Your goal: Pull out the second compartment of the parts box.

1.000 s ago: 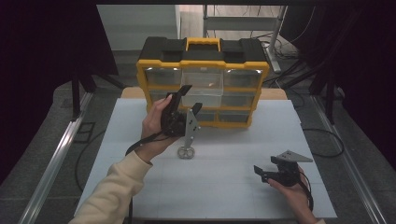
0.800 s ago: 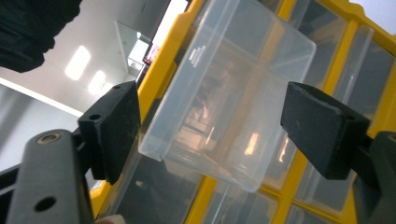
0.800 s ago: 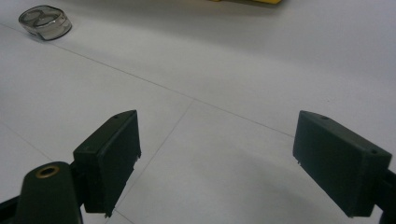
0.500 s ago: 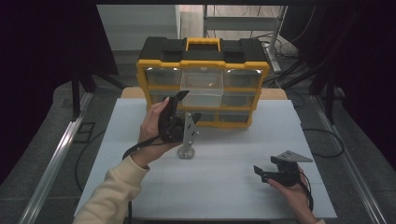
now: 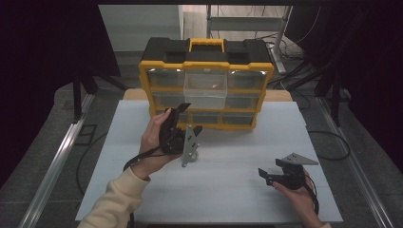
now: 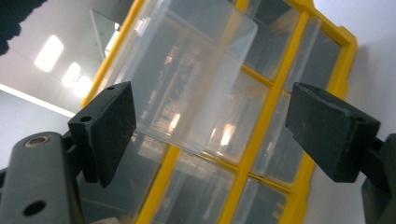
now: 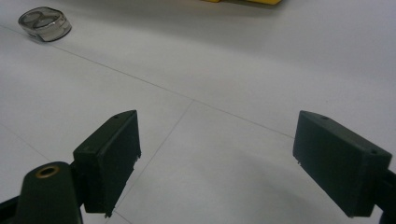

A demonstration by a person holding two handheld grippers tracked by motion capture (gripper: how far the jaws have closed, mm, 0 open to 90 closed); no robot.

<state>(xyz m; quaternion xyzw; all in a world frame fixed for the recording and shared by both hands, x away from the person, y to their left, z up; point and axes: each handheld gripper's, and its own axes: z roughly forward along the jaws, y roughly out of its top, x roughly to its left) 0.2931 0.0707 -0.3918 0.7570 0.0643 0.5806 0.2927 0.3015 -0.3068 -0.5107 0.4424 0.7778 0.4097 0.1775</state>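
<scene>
Lining left tongs (image 6: 210,135) — jaws just opened wide, nothing gripped — square on the pulled-out clear drawer (image 5: 205,89). Right tongs (image 5: 274,176) parked wide and empty on bench (image 5: 237,190).

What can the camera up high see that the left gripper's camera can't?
High view: the whole white table, the black lid with its yellow handle, a small round metal thing on the table by the left gripper, and the right gripper resting open near the table's front edge.

Left gripper view: a close look between its own two black jaws, standing apart with nothing between them, and bright ceiling lights.

Both: the yellow organizer box and its clear drawer pulled partly out of the top row.
</scene>
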